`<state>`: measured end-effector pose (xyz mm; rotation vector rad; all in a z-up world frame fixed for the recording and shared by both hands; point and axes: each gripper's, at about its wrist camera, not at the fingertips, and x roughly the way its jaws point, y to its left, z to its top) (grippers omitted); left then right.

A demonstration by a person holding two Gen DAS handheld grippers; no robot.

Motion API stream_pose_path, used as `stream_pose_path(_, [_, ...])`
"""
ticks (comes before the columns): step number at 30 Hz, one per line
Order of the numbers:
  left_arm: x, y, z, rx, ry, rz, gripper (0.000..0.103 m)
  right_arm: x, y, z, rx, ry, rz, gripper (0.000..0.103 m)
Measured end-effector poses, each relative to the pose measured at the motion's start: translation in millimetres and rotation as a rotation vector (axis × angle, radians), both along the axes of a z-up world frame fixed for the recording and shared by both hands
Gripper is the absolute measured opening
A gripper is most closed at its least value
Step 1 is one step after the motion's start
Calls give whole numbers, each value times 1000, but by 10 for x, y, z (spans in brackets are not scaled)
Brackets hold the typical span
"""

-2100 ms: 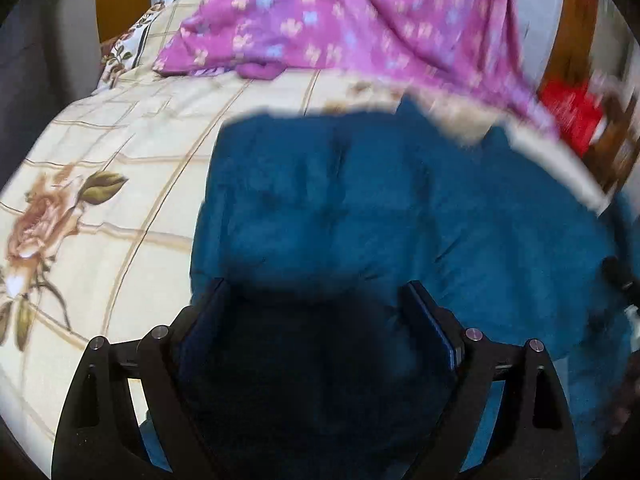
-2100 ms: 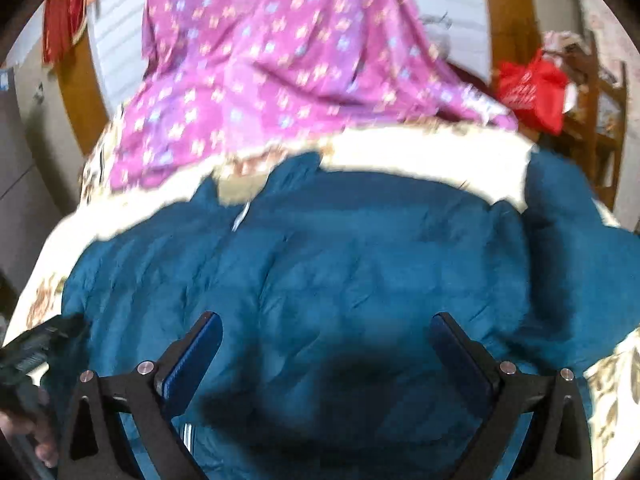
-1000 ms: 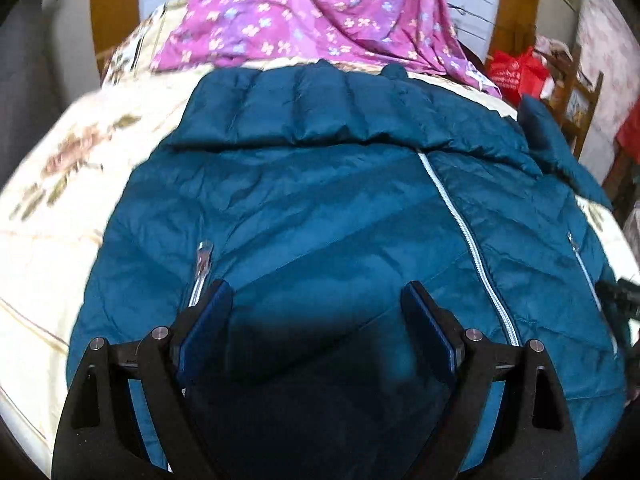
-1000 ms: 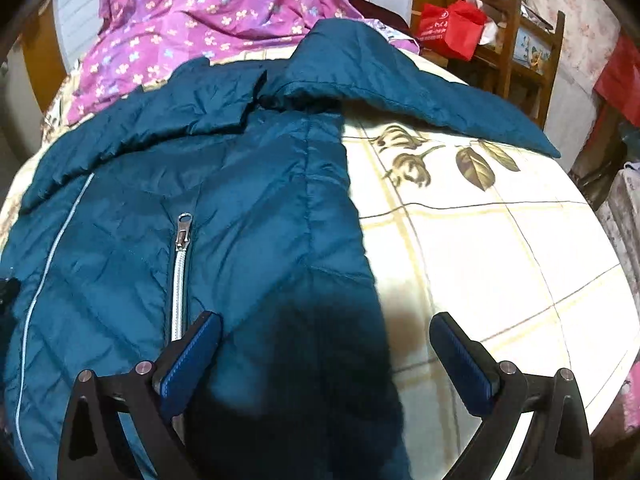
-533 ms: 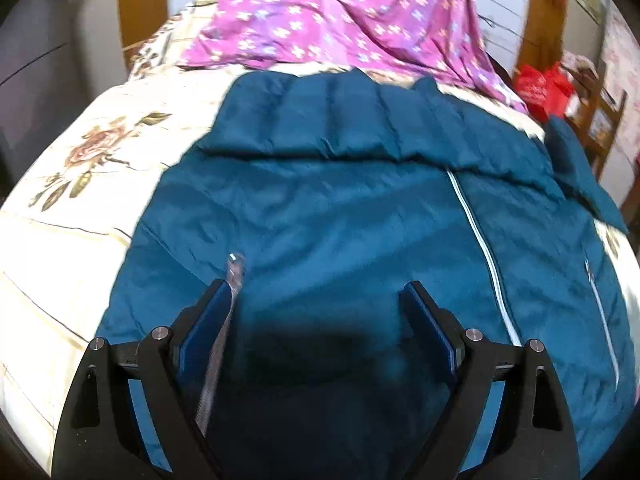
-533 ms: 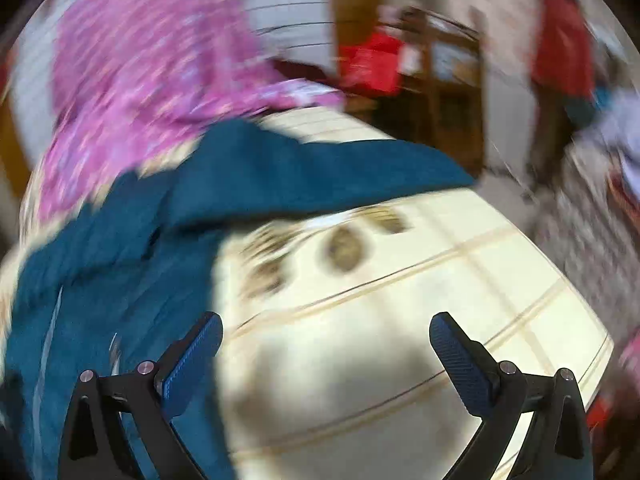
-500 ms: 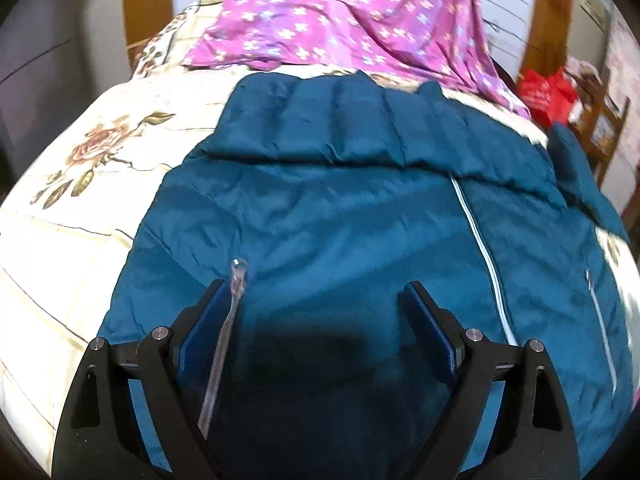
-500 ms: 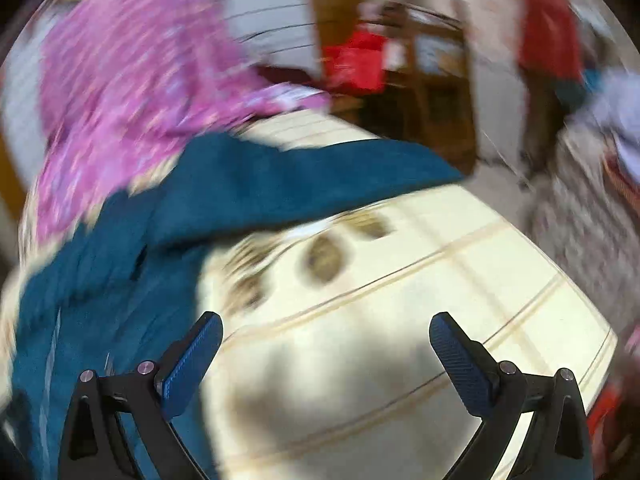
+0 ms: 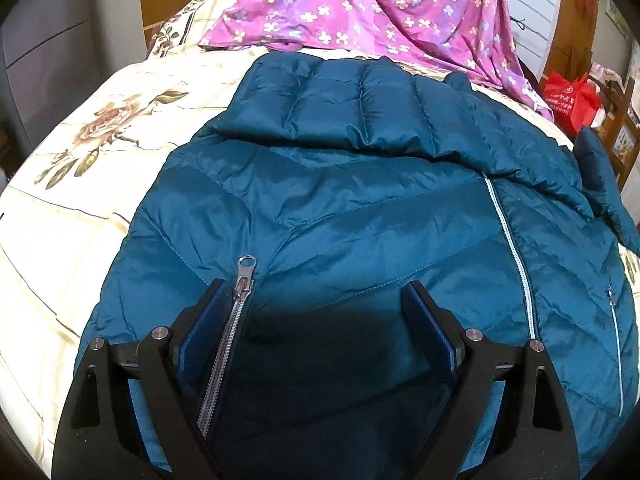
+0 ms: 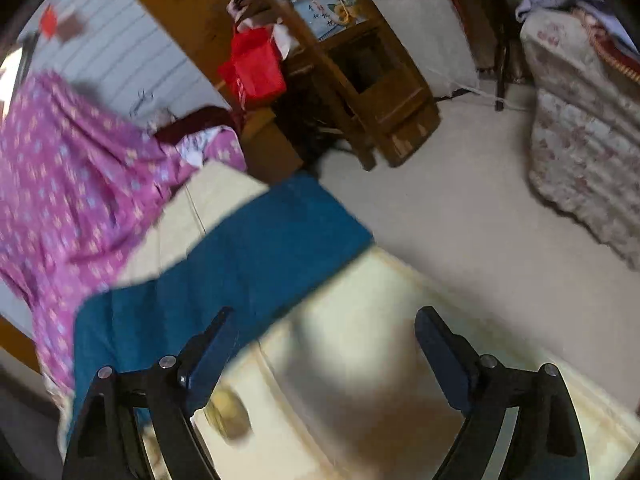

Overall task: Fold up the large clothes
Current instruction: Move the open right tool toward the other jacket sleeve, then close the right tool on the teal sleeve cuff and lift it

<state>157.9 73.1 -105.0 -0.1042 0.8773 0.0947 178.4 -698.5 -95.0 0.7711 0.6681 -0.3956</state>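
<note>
A large teal quilted puffer jacket lies front up on the bed, hood toward the far end, main zipper closed. My left gripper is open and empty, low over the jacket's lower left front beside a pocket zipper. My right gripper is open and empty, over the bed's right corner. One teal sleeve stretches out toward the bed edge in the right wrist view, just left of that gripper; the view is blurred.
The bed has a cream floral sheet. A purple flowered cloth drapes at the head end. Past the right edge are bare floor, a wooden chair, a red bag and a floral covered piece.
My right gripper has swung right, away from the jacket body toward the outstretched sleeve and bed corner. My left gripper has shifted slightly closer over the pocket zipper. Both stay open.
</note>
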Motion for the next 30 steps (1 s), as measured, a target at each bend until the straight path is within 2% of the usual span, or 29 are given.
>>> stream_pose_path(6, [27, -30, -14, 28, 7, -1, 88, 330, -313, -41, 128, -68, 51, 94])
stream_pose_path(12, [26, -36, -16, 30, 8, 0, 88, 442, -355, -91, 247, -160, 64, 95])
stream_pose_path(17, [30, -40, -19, 27, 9, 0, 88, 599, -119, -41, 206, -160, 165, 94])
stream_pose_path(19, [29, -36, -19, 27, 9, 0, 88, 660, -3, -10, 111, -121, 147, 94])
stream_pose_path(21, [26, -39, -18, 27, 9, 0, 88, 675, 38, -14, 77, -123, 103, 93])
stream_pose_path(22, [29, -38, -19, 24, 10, 0, 88, 691, 58, -12, 63, -119, 78, 90])
stream_pose_path(24, [32, -30, -27, 20, 11, 2, 88, 725, 104, -7, 8, -69, 17, 64])
stream_pose_path(25, [36, -32, -30, 18, 12, 2, 88, 736, 107, -20, -6, -40, -11, 44])
stream_pose_path(26, [31, -29, -27, 20, 11, 2, 88, 737, 81, -37, 1, -26, -33, 30])
stream_pose_path(28, [33, -29, -28, 17, 11, 2, 88, 710, 31, -55, 29, -13, -49, 17])
stream_pose_path(30, [31, -29, -32, 19, 11, 3, 88, 636, 63, 52, -12, -16, -65, 15])
